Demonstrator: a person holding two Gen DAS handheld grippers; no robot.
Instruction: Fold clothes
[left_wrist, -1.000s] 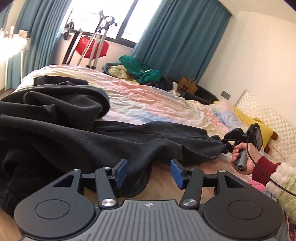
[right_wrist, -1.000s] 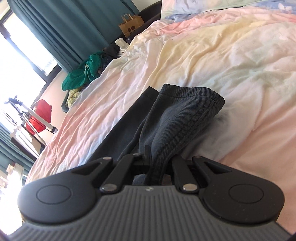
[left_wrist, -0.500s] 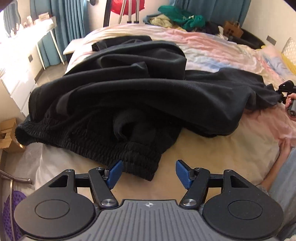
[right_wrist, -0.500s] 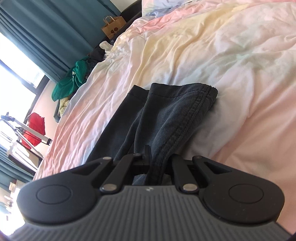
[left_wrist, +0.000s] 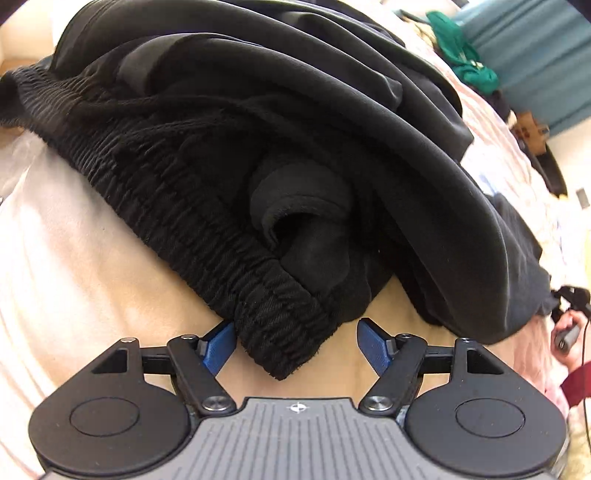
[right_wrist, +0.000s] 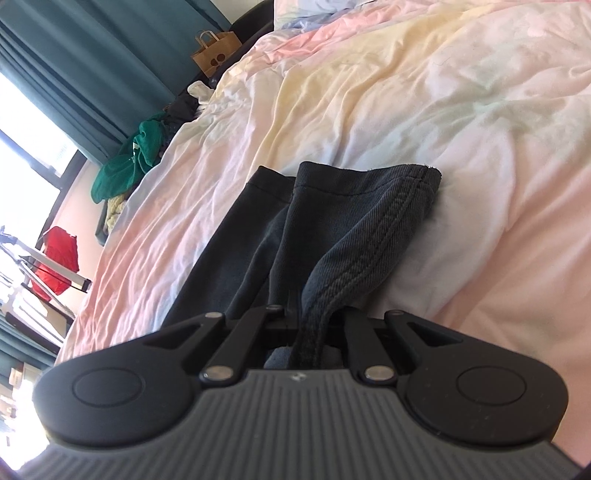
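1. Black trousers (left_wrist: 258, 122) lie in a loose, rumpled heap on the bed, their ribbed elastic waistband (left_wrist: 207, 229) running diagonally down toward the camera in the left wrist view.
2. One corner of that waistband (left_wrist: 284, 332) sits between the blue pads of the left gripper (left_wrist: 295, 345); its jaws stand wide apart, the left pad just beside the fabric and the right pad clear of it.
3. A rolled fold of soft inner cloth (left_wrist: 295, 218) bulges out just above the waistband corner.
4. At the far end, the trouser leg hem (right_wrist: 369, 206) lies stretched over the sheet, its double-stitched seam leading straight into the right gripper (right_wrist: 310, 332).
5. The right gripper's jaws are closed on that seam, with the dark fabric pinched between them.
6. In the left wrist view the right gripper (left_wrist: 569, 295) shows small at the right edge, with a hand (left_wrist: 567, 339) around its handle and a dark red sleeve (left_wrist: 576, 387) below it.
7. A pastel bedsheet (right_wrist: 406, 92), wrinkled and tinted pink, yellow and white, lies under the trousers.
8. Beyond the bed lie a green garment (right_wrist: 125, 166) and a brown paper bag (right_wrist: 216, 55) against teal curtains (right_wrist: 92, 55).
9. A red item (right_wrist: 55, 258) hangs on a rack near the bright window.
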